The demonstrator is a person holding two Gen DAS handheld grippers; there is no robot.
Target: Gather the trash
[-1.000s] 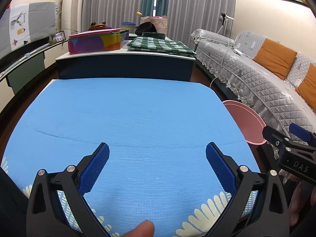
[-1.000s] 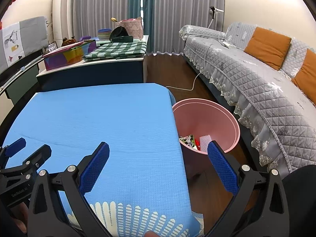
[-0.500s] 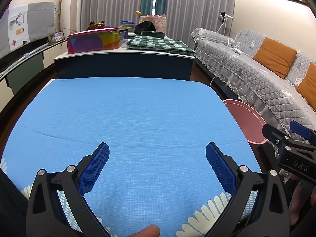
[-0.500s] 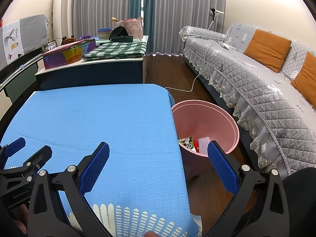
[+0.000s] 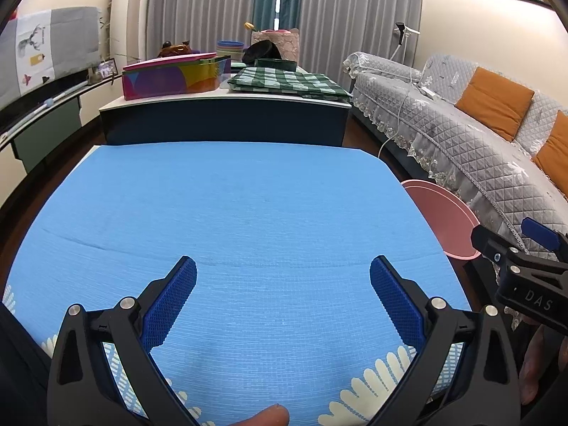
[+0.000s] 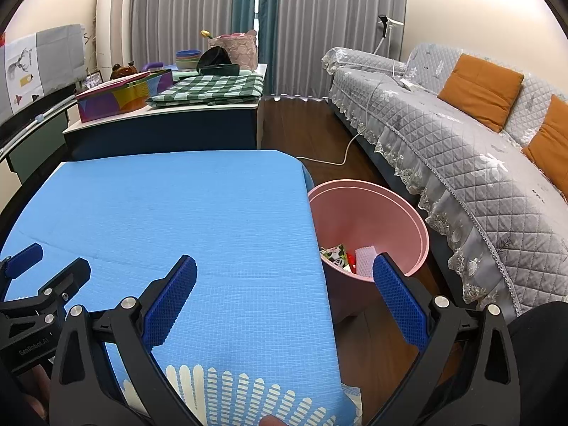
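Note:
A pink trash bin [image 6: 387, 213] stands on the floor at the right edge of the blue-covered table [image 6: 184, 213]; several pieces of trash [image 6: 349, 257] lie inside it. Its rim shows in the left wrist view [image 5: 443, 216]. My left gripper [image 5: 282, 296] is open and empty above the near part of the table [image 5: 230, 213]. My right gripper [image 6: 284, 296] is open and empty over the table's right edge, its right finger in front of the bin. No trash shows on the table. Each gripper shows at the edge of the other's view.
A grey quilted sofa [image 6: 461, 142] with orange cushions runs along the right. A low cabinet [image 6: 167, 127] behind the table carries a colourful box [image 6: 120, 96], a green checked cloth and bowls. A white cable [image 6: 348, 145] lies on the wooden floor.
Both grippers have stayed open and almost still; the views have shifted only slightly.

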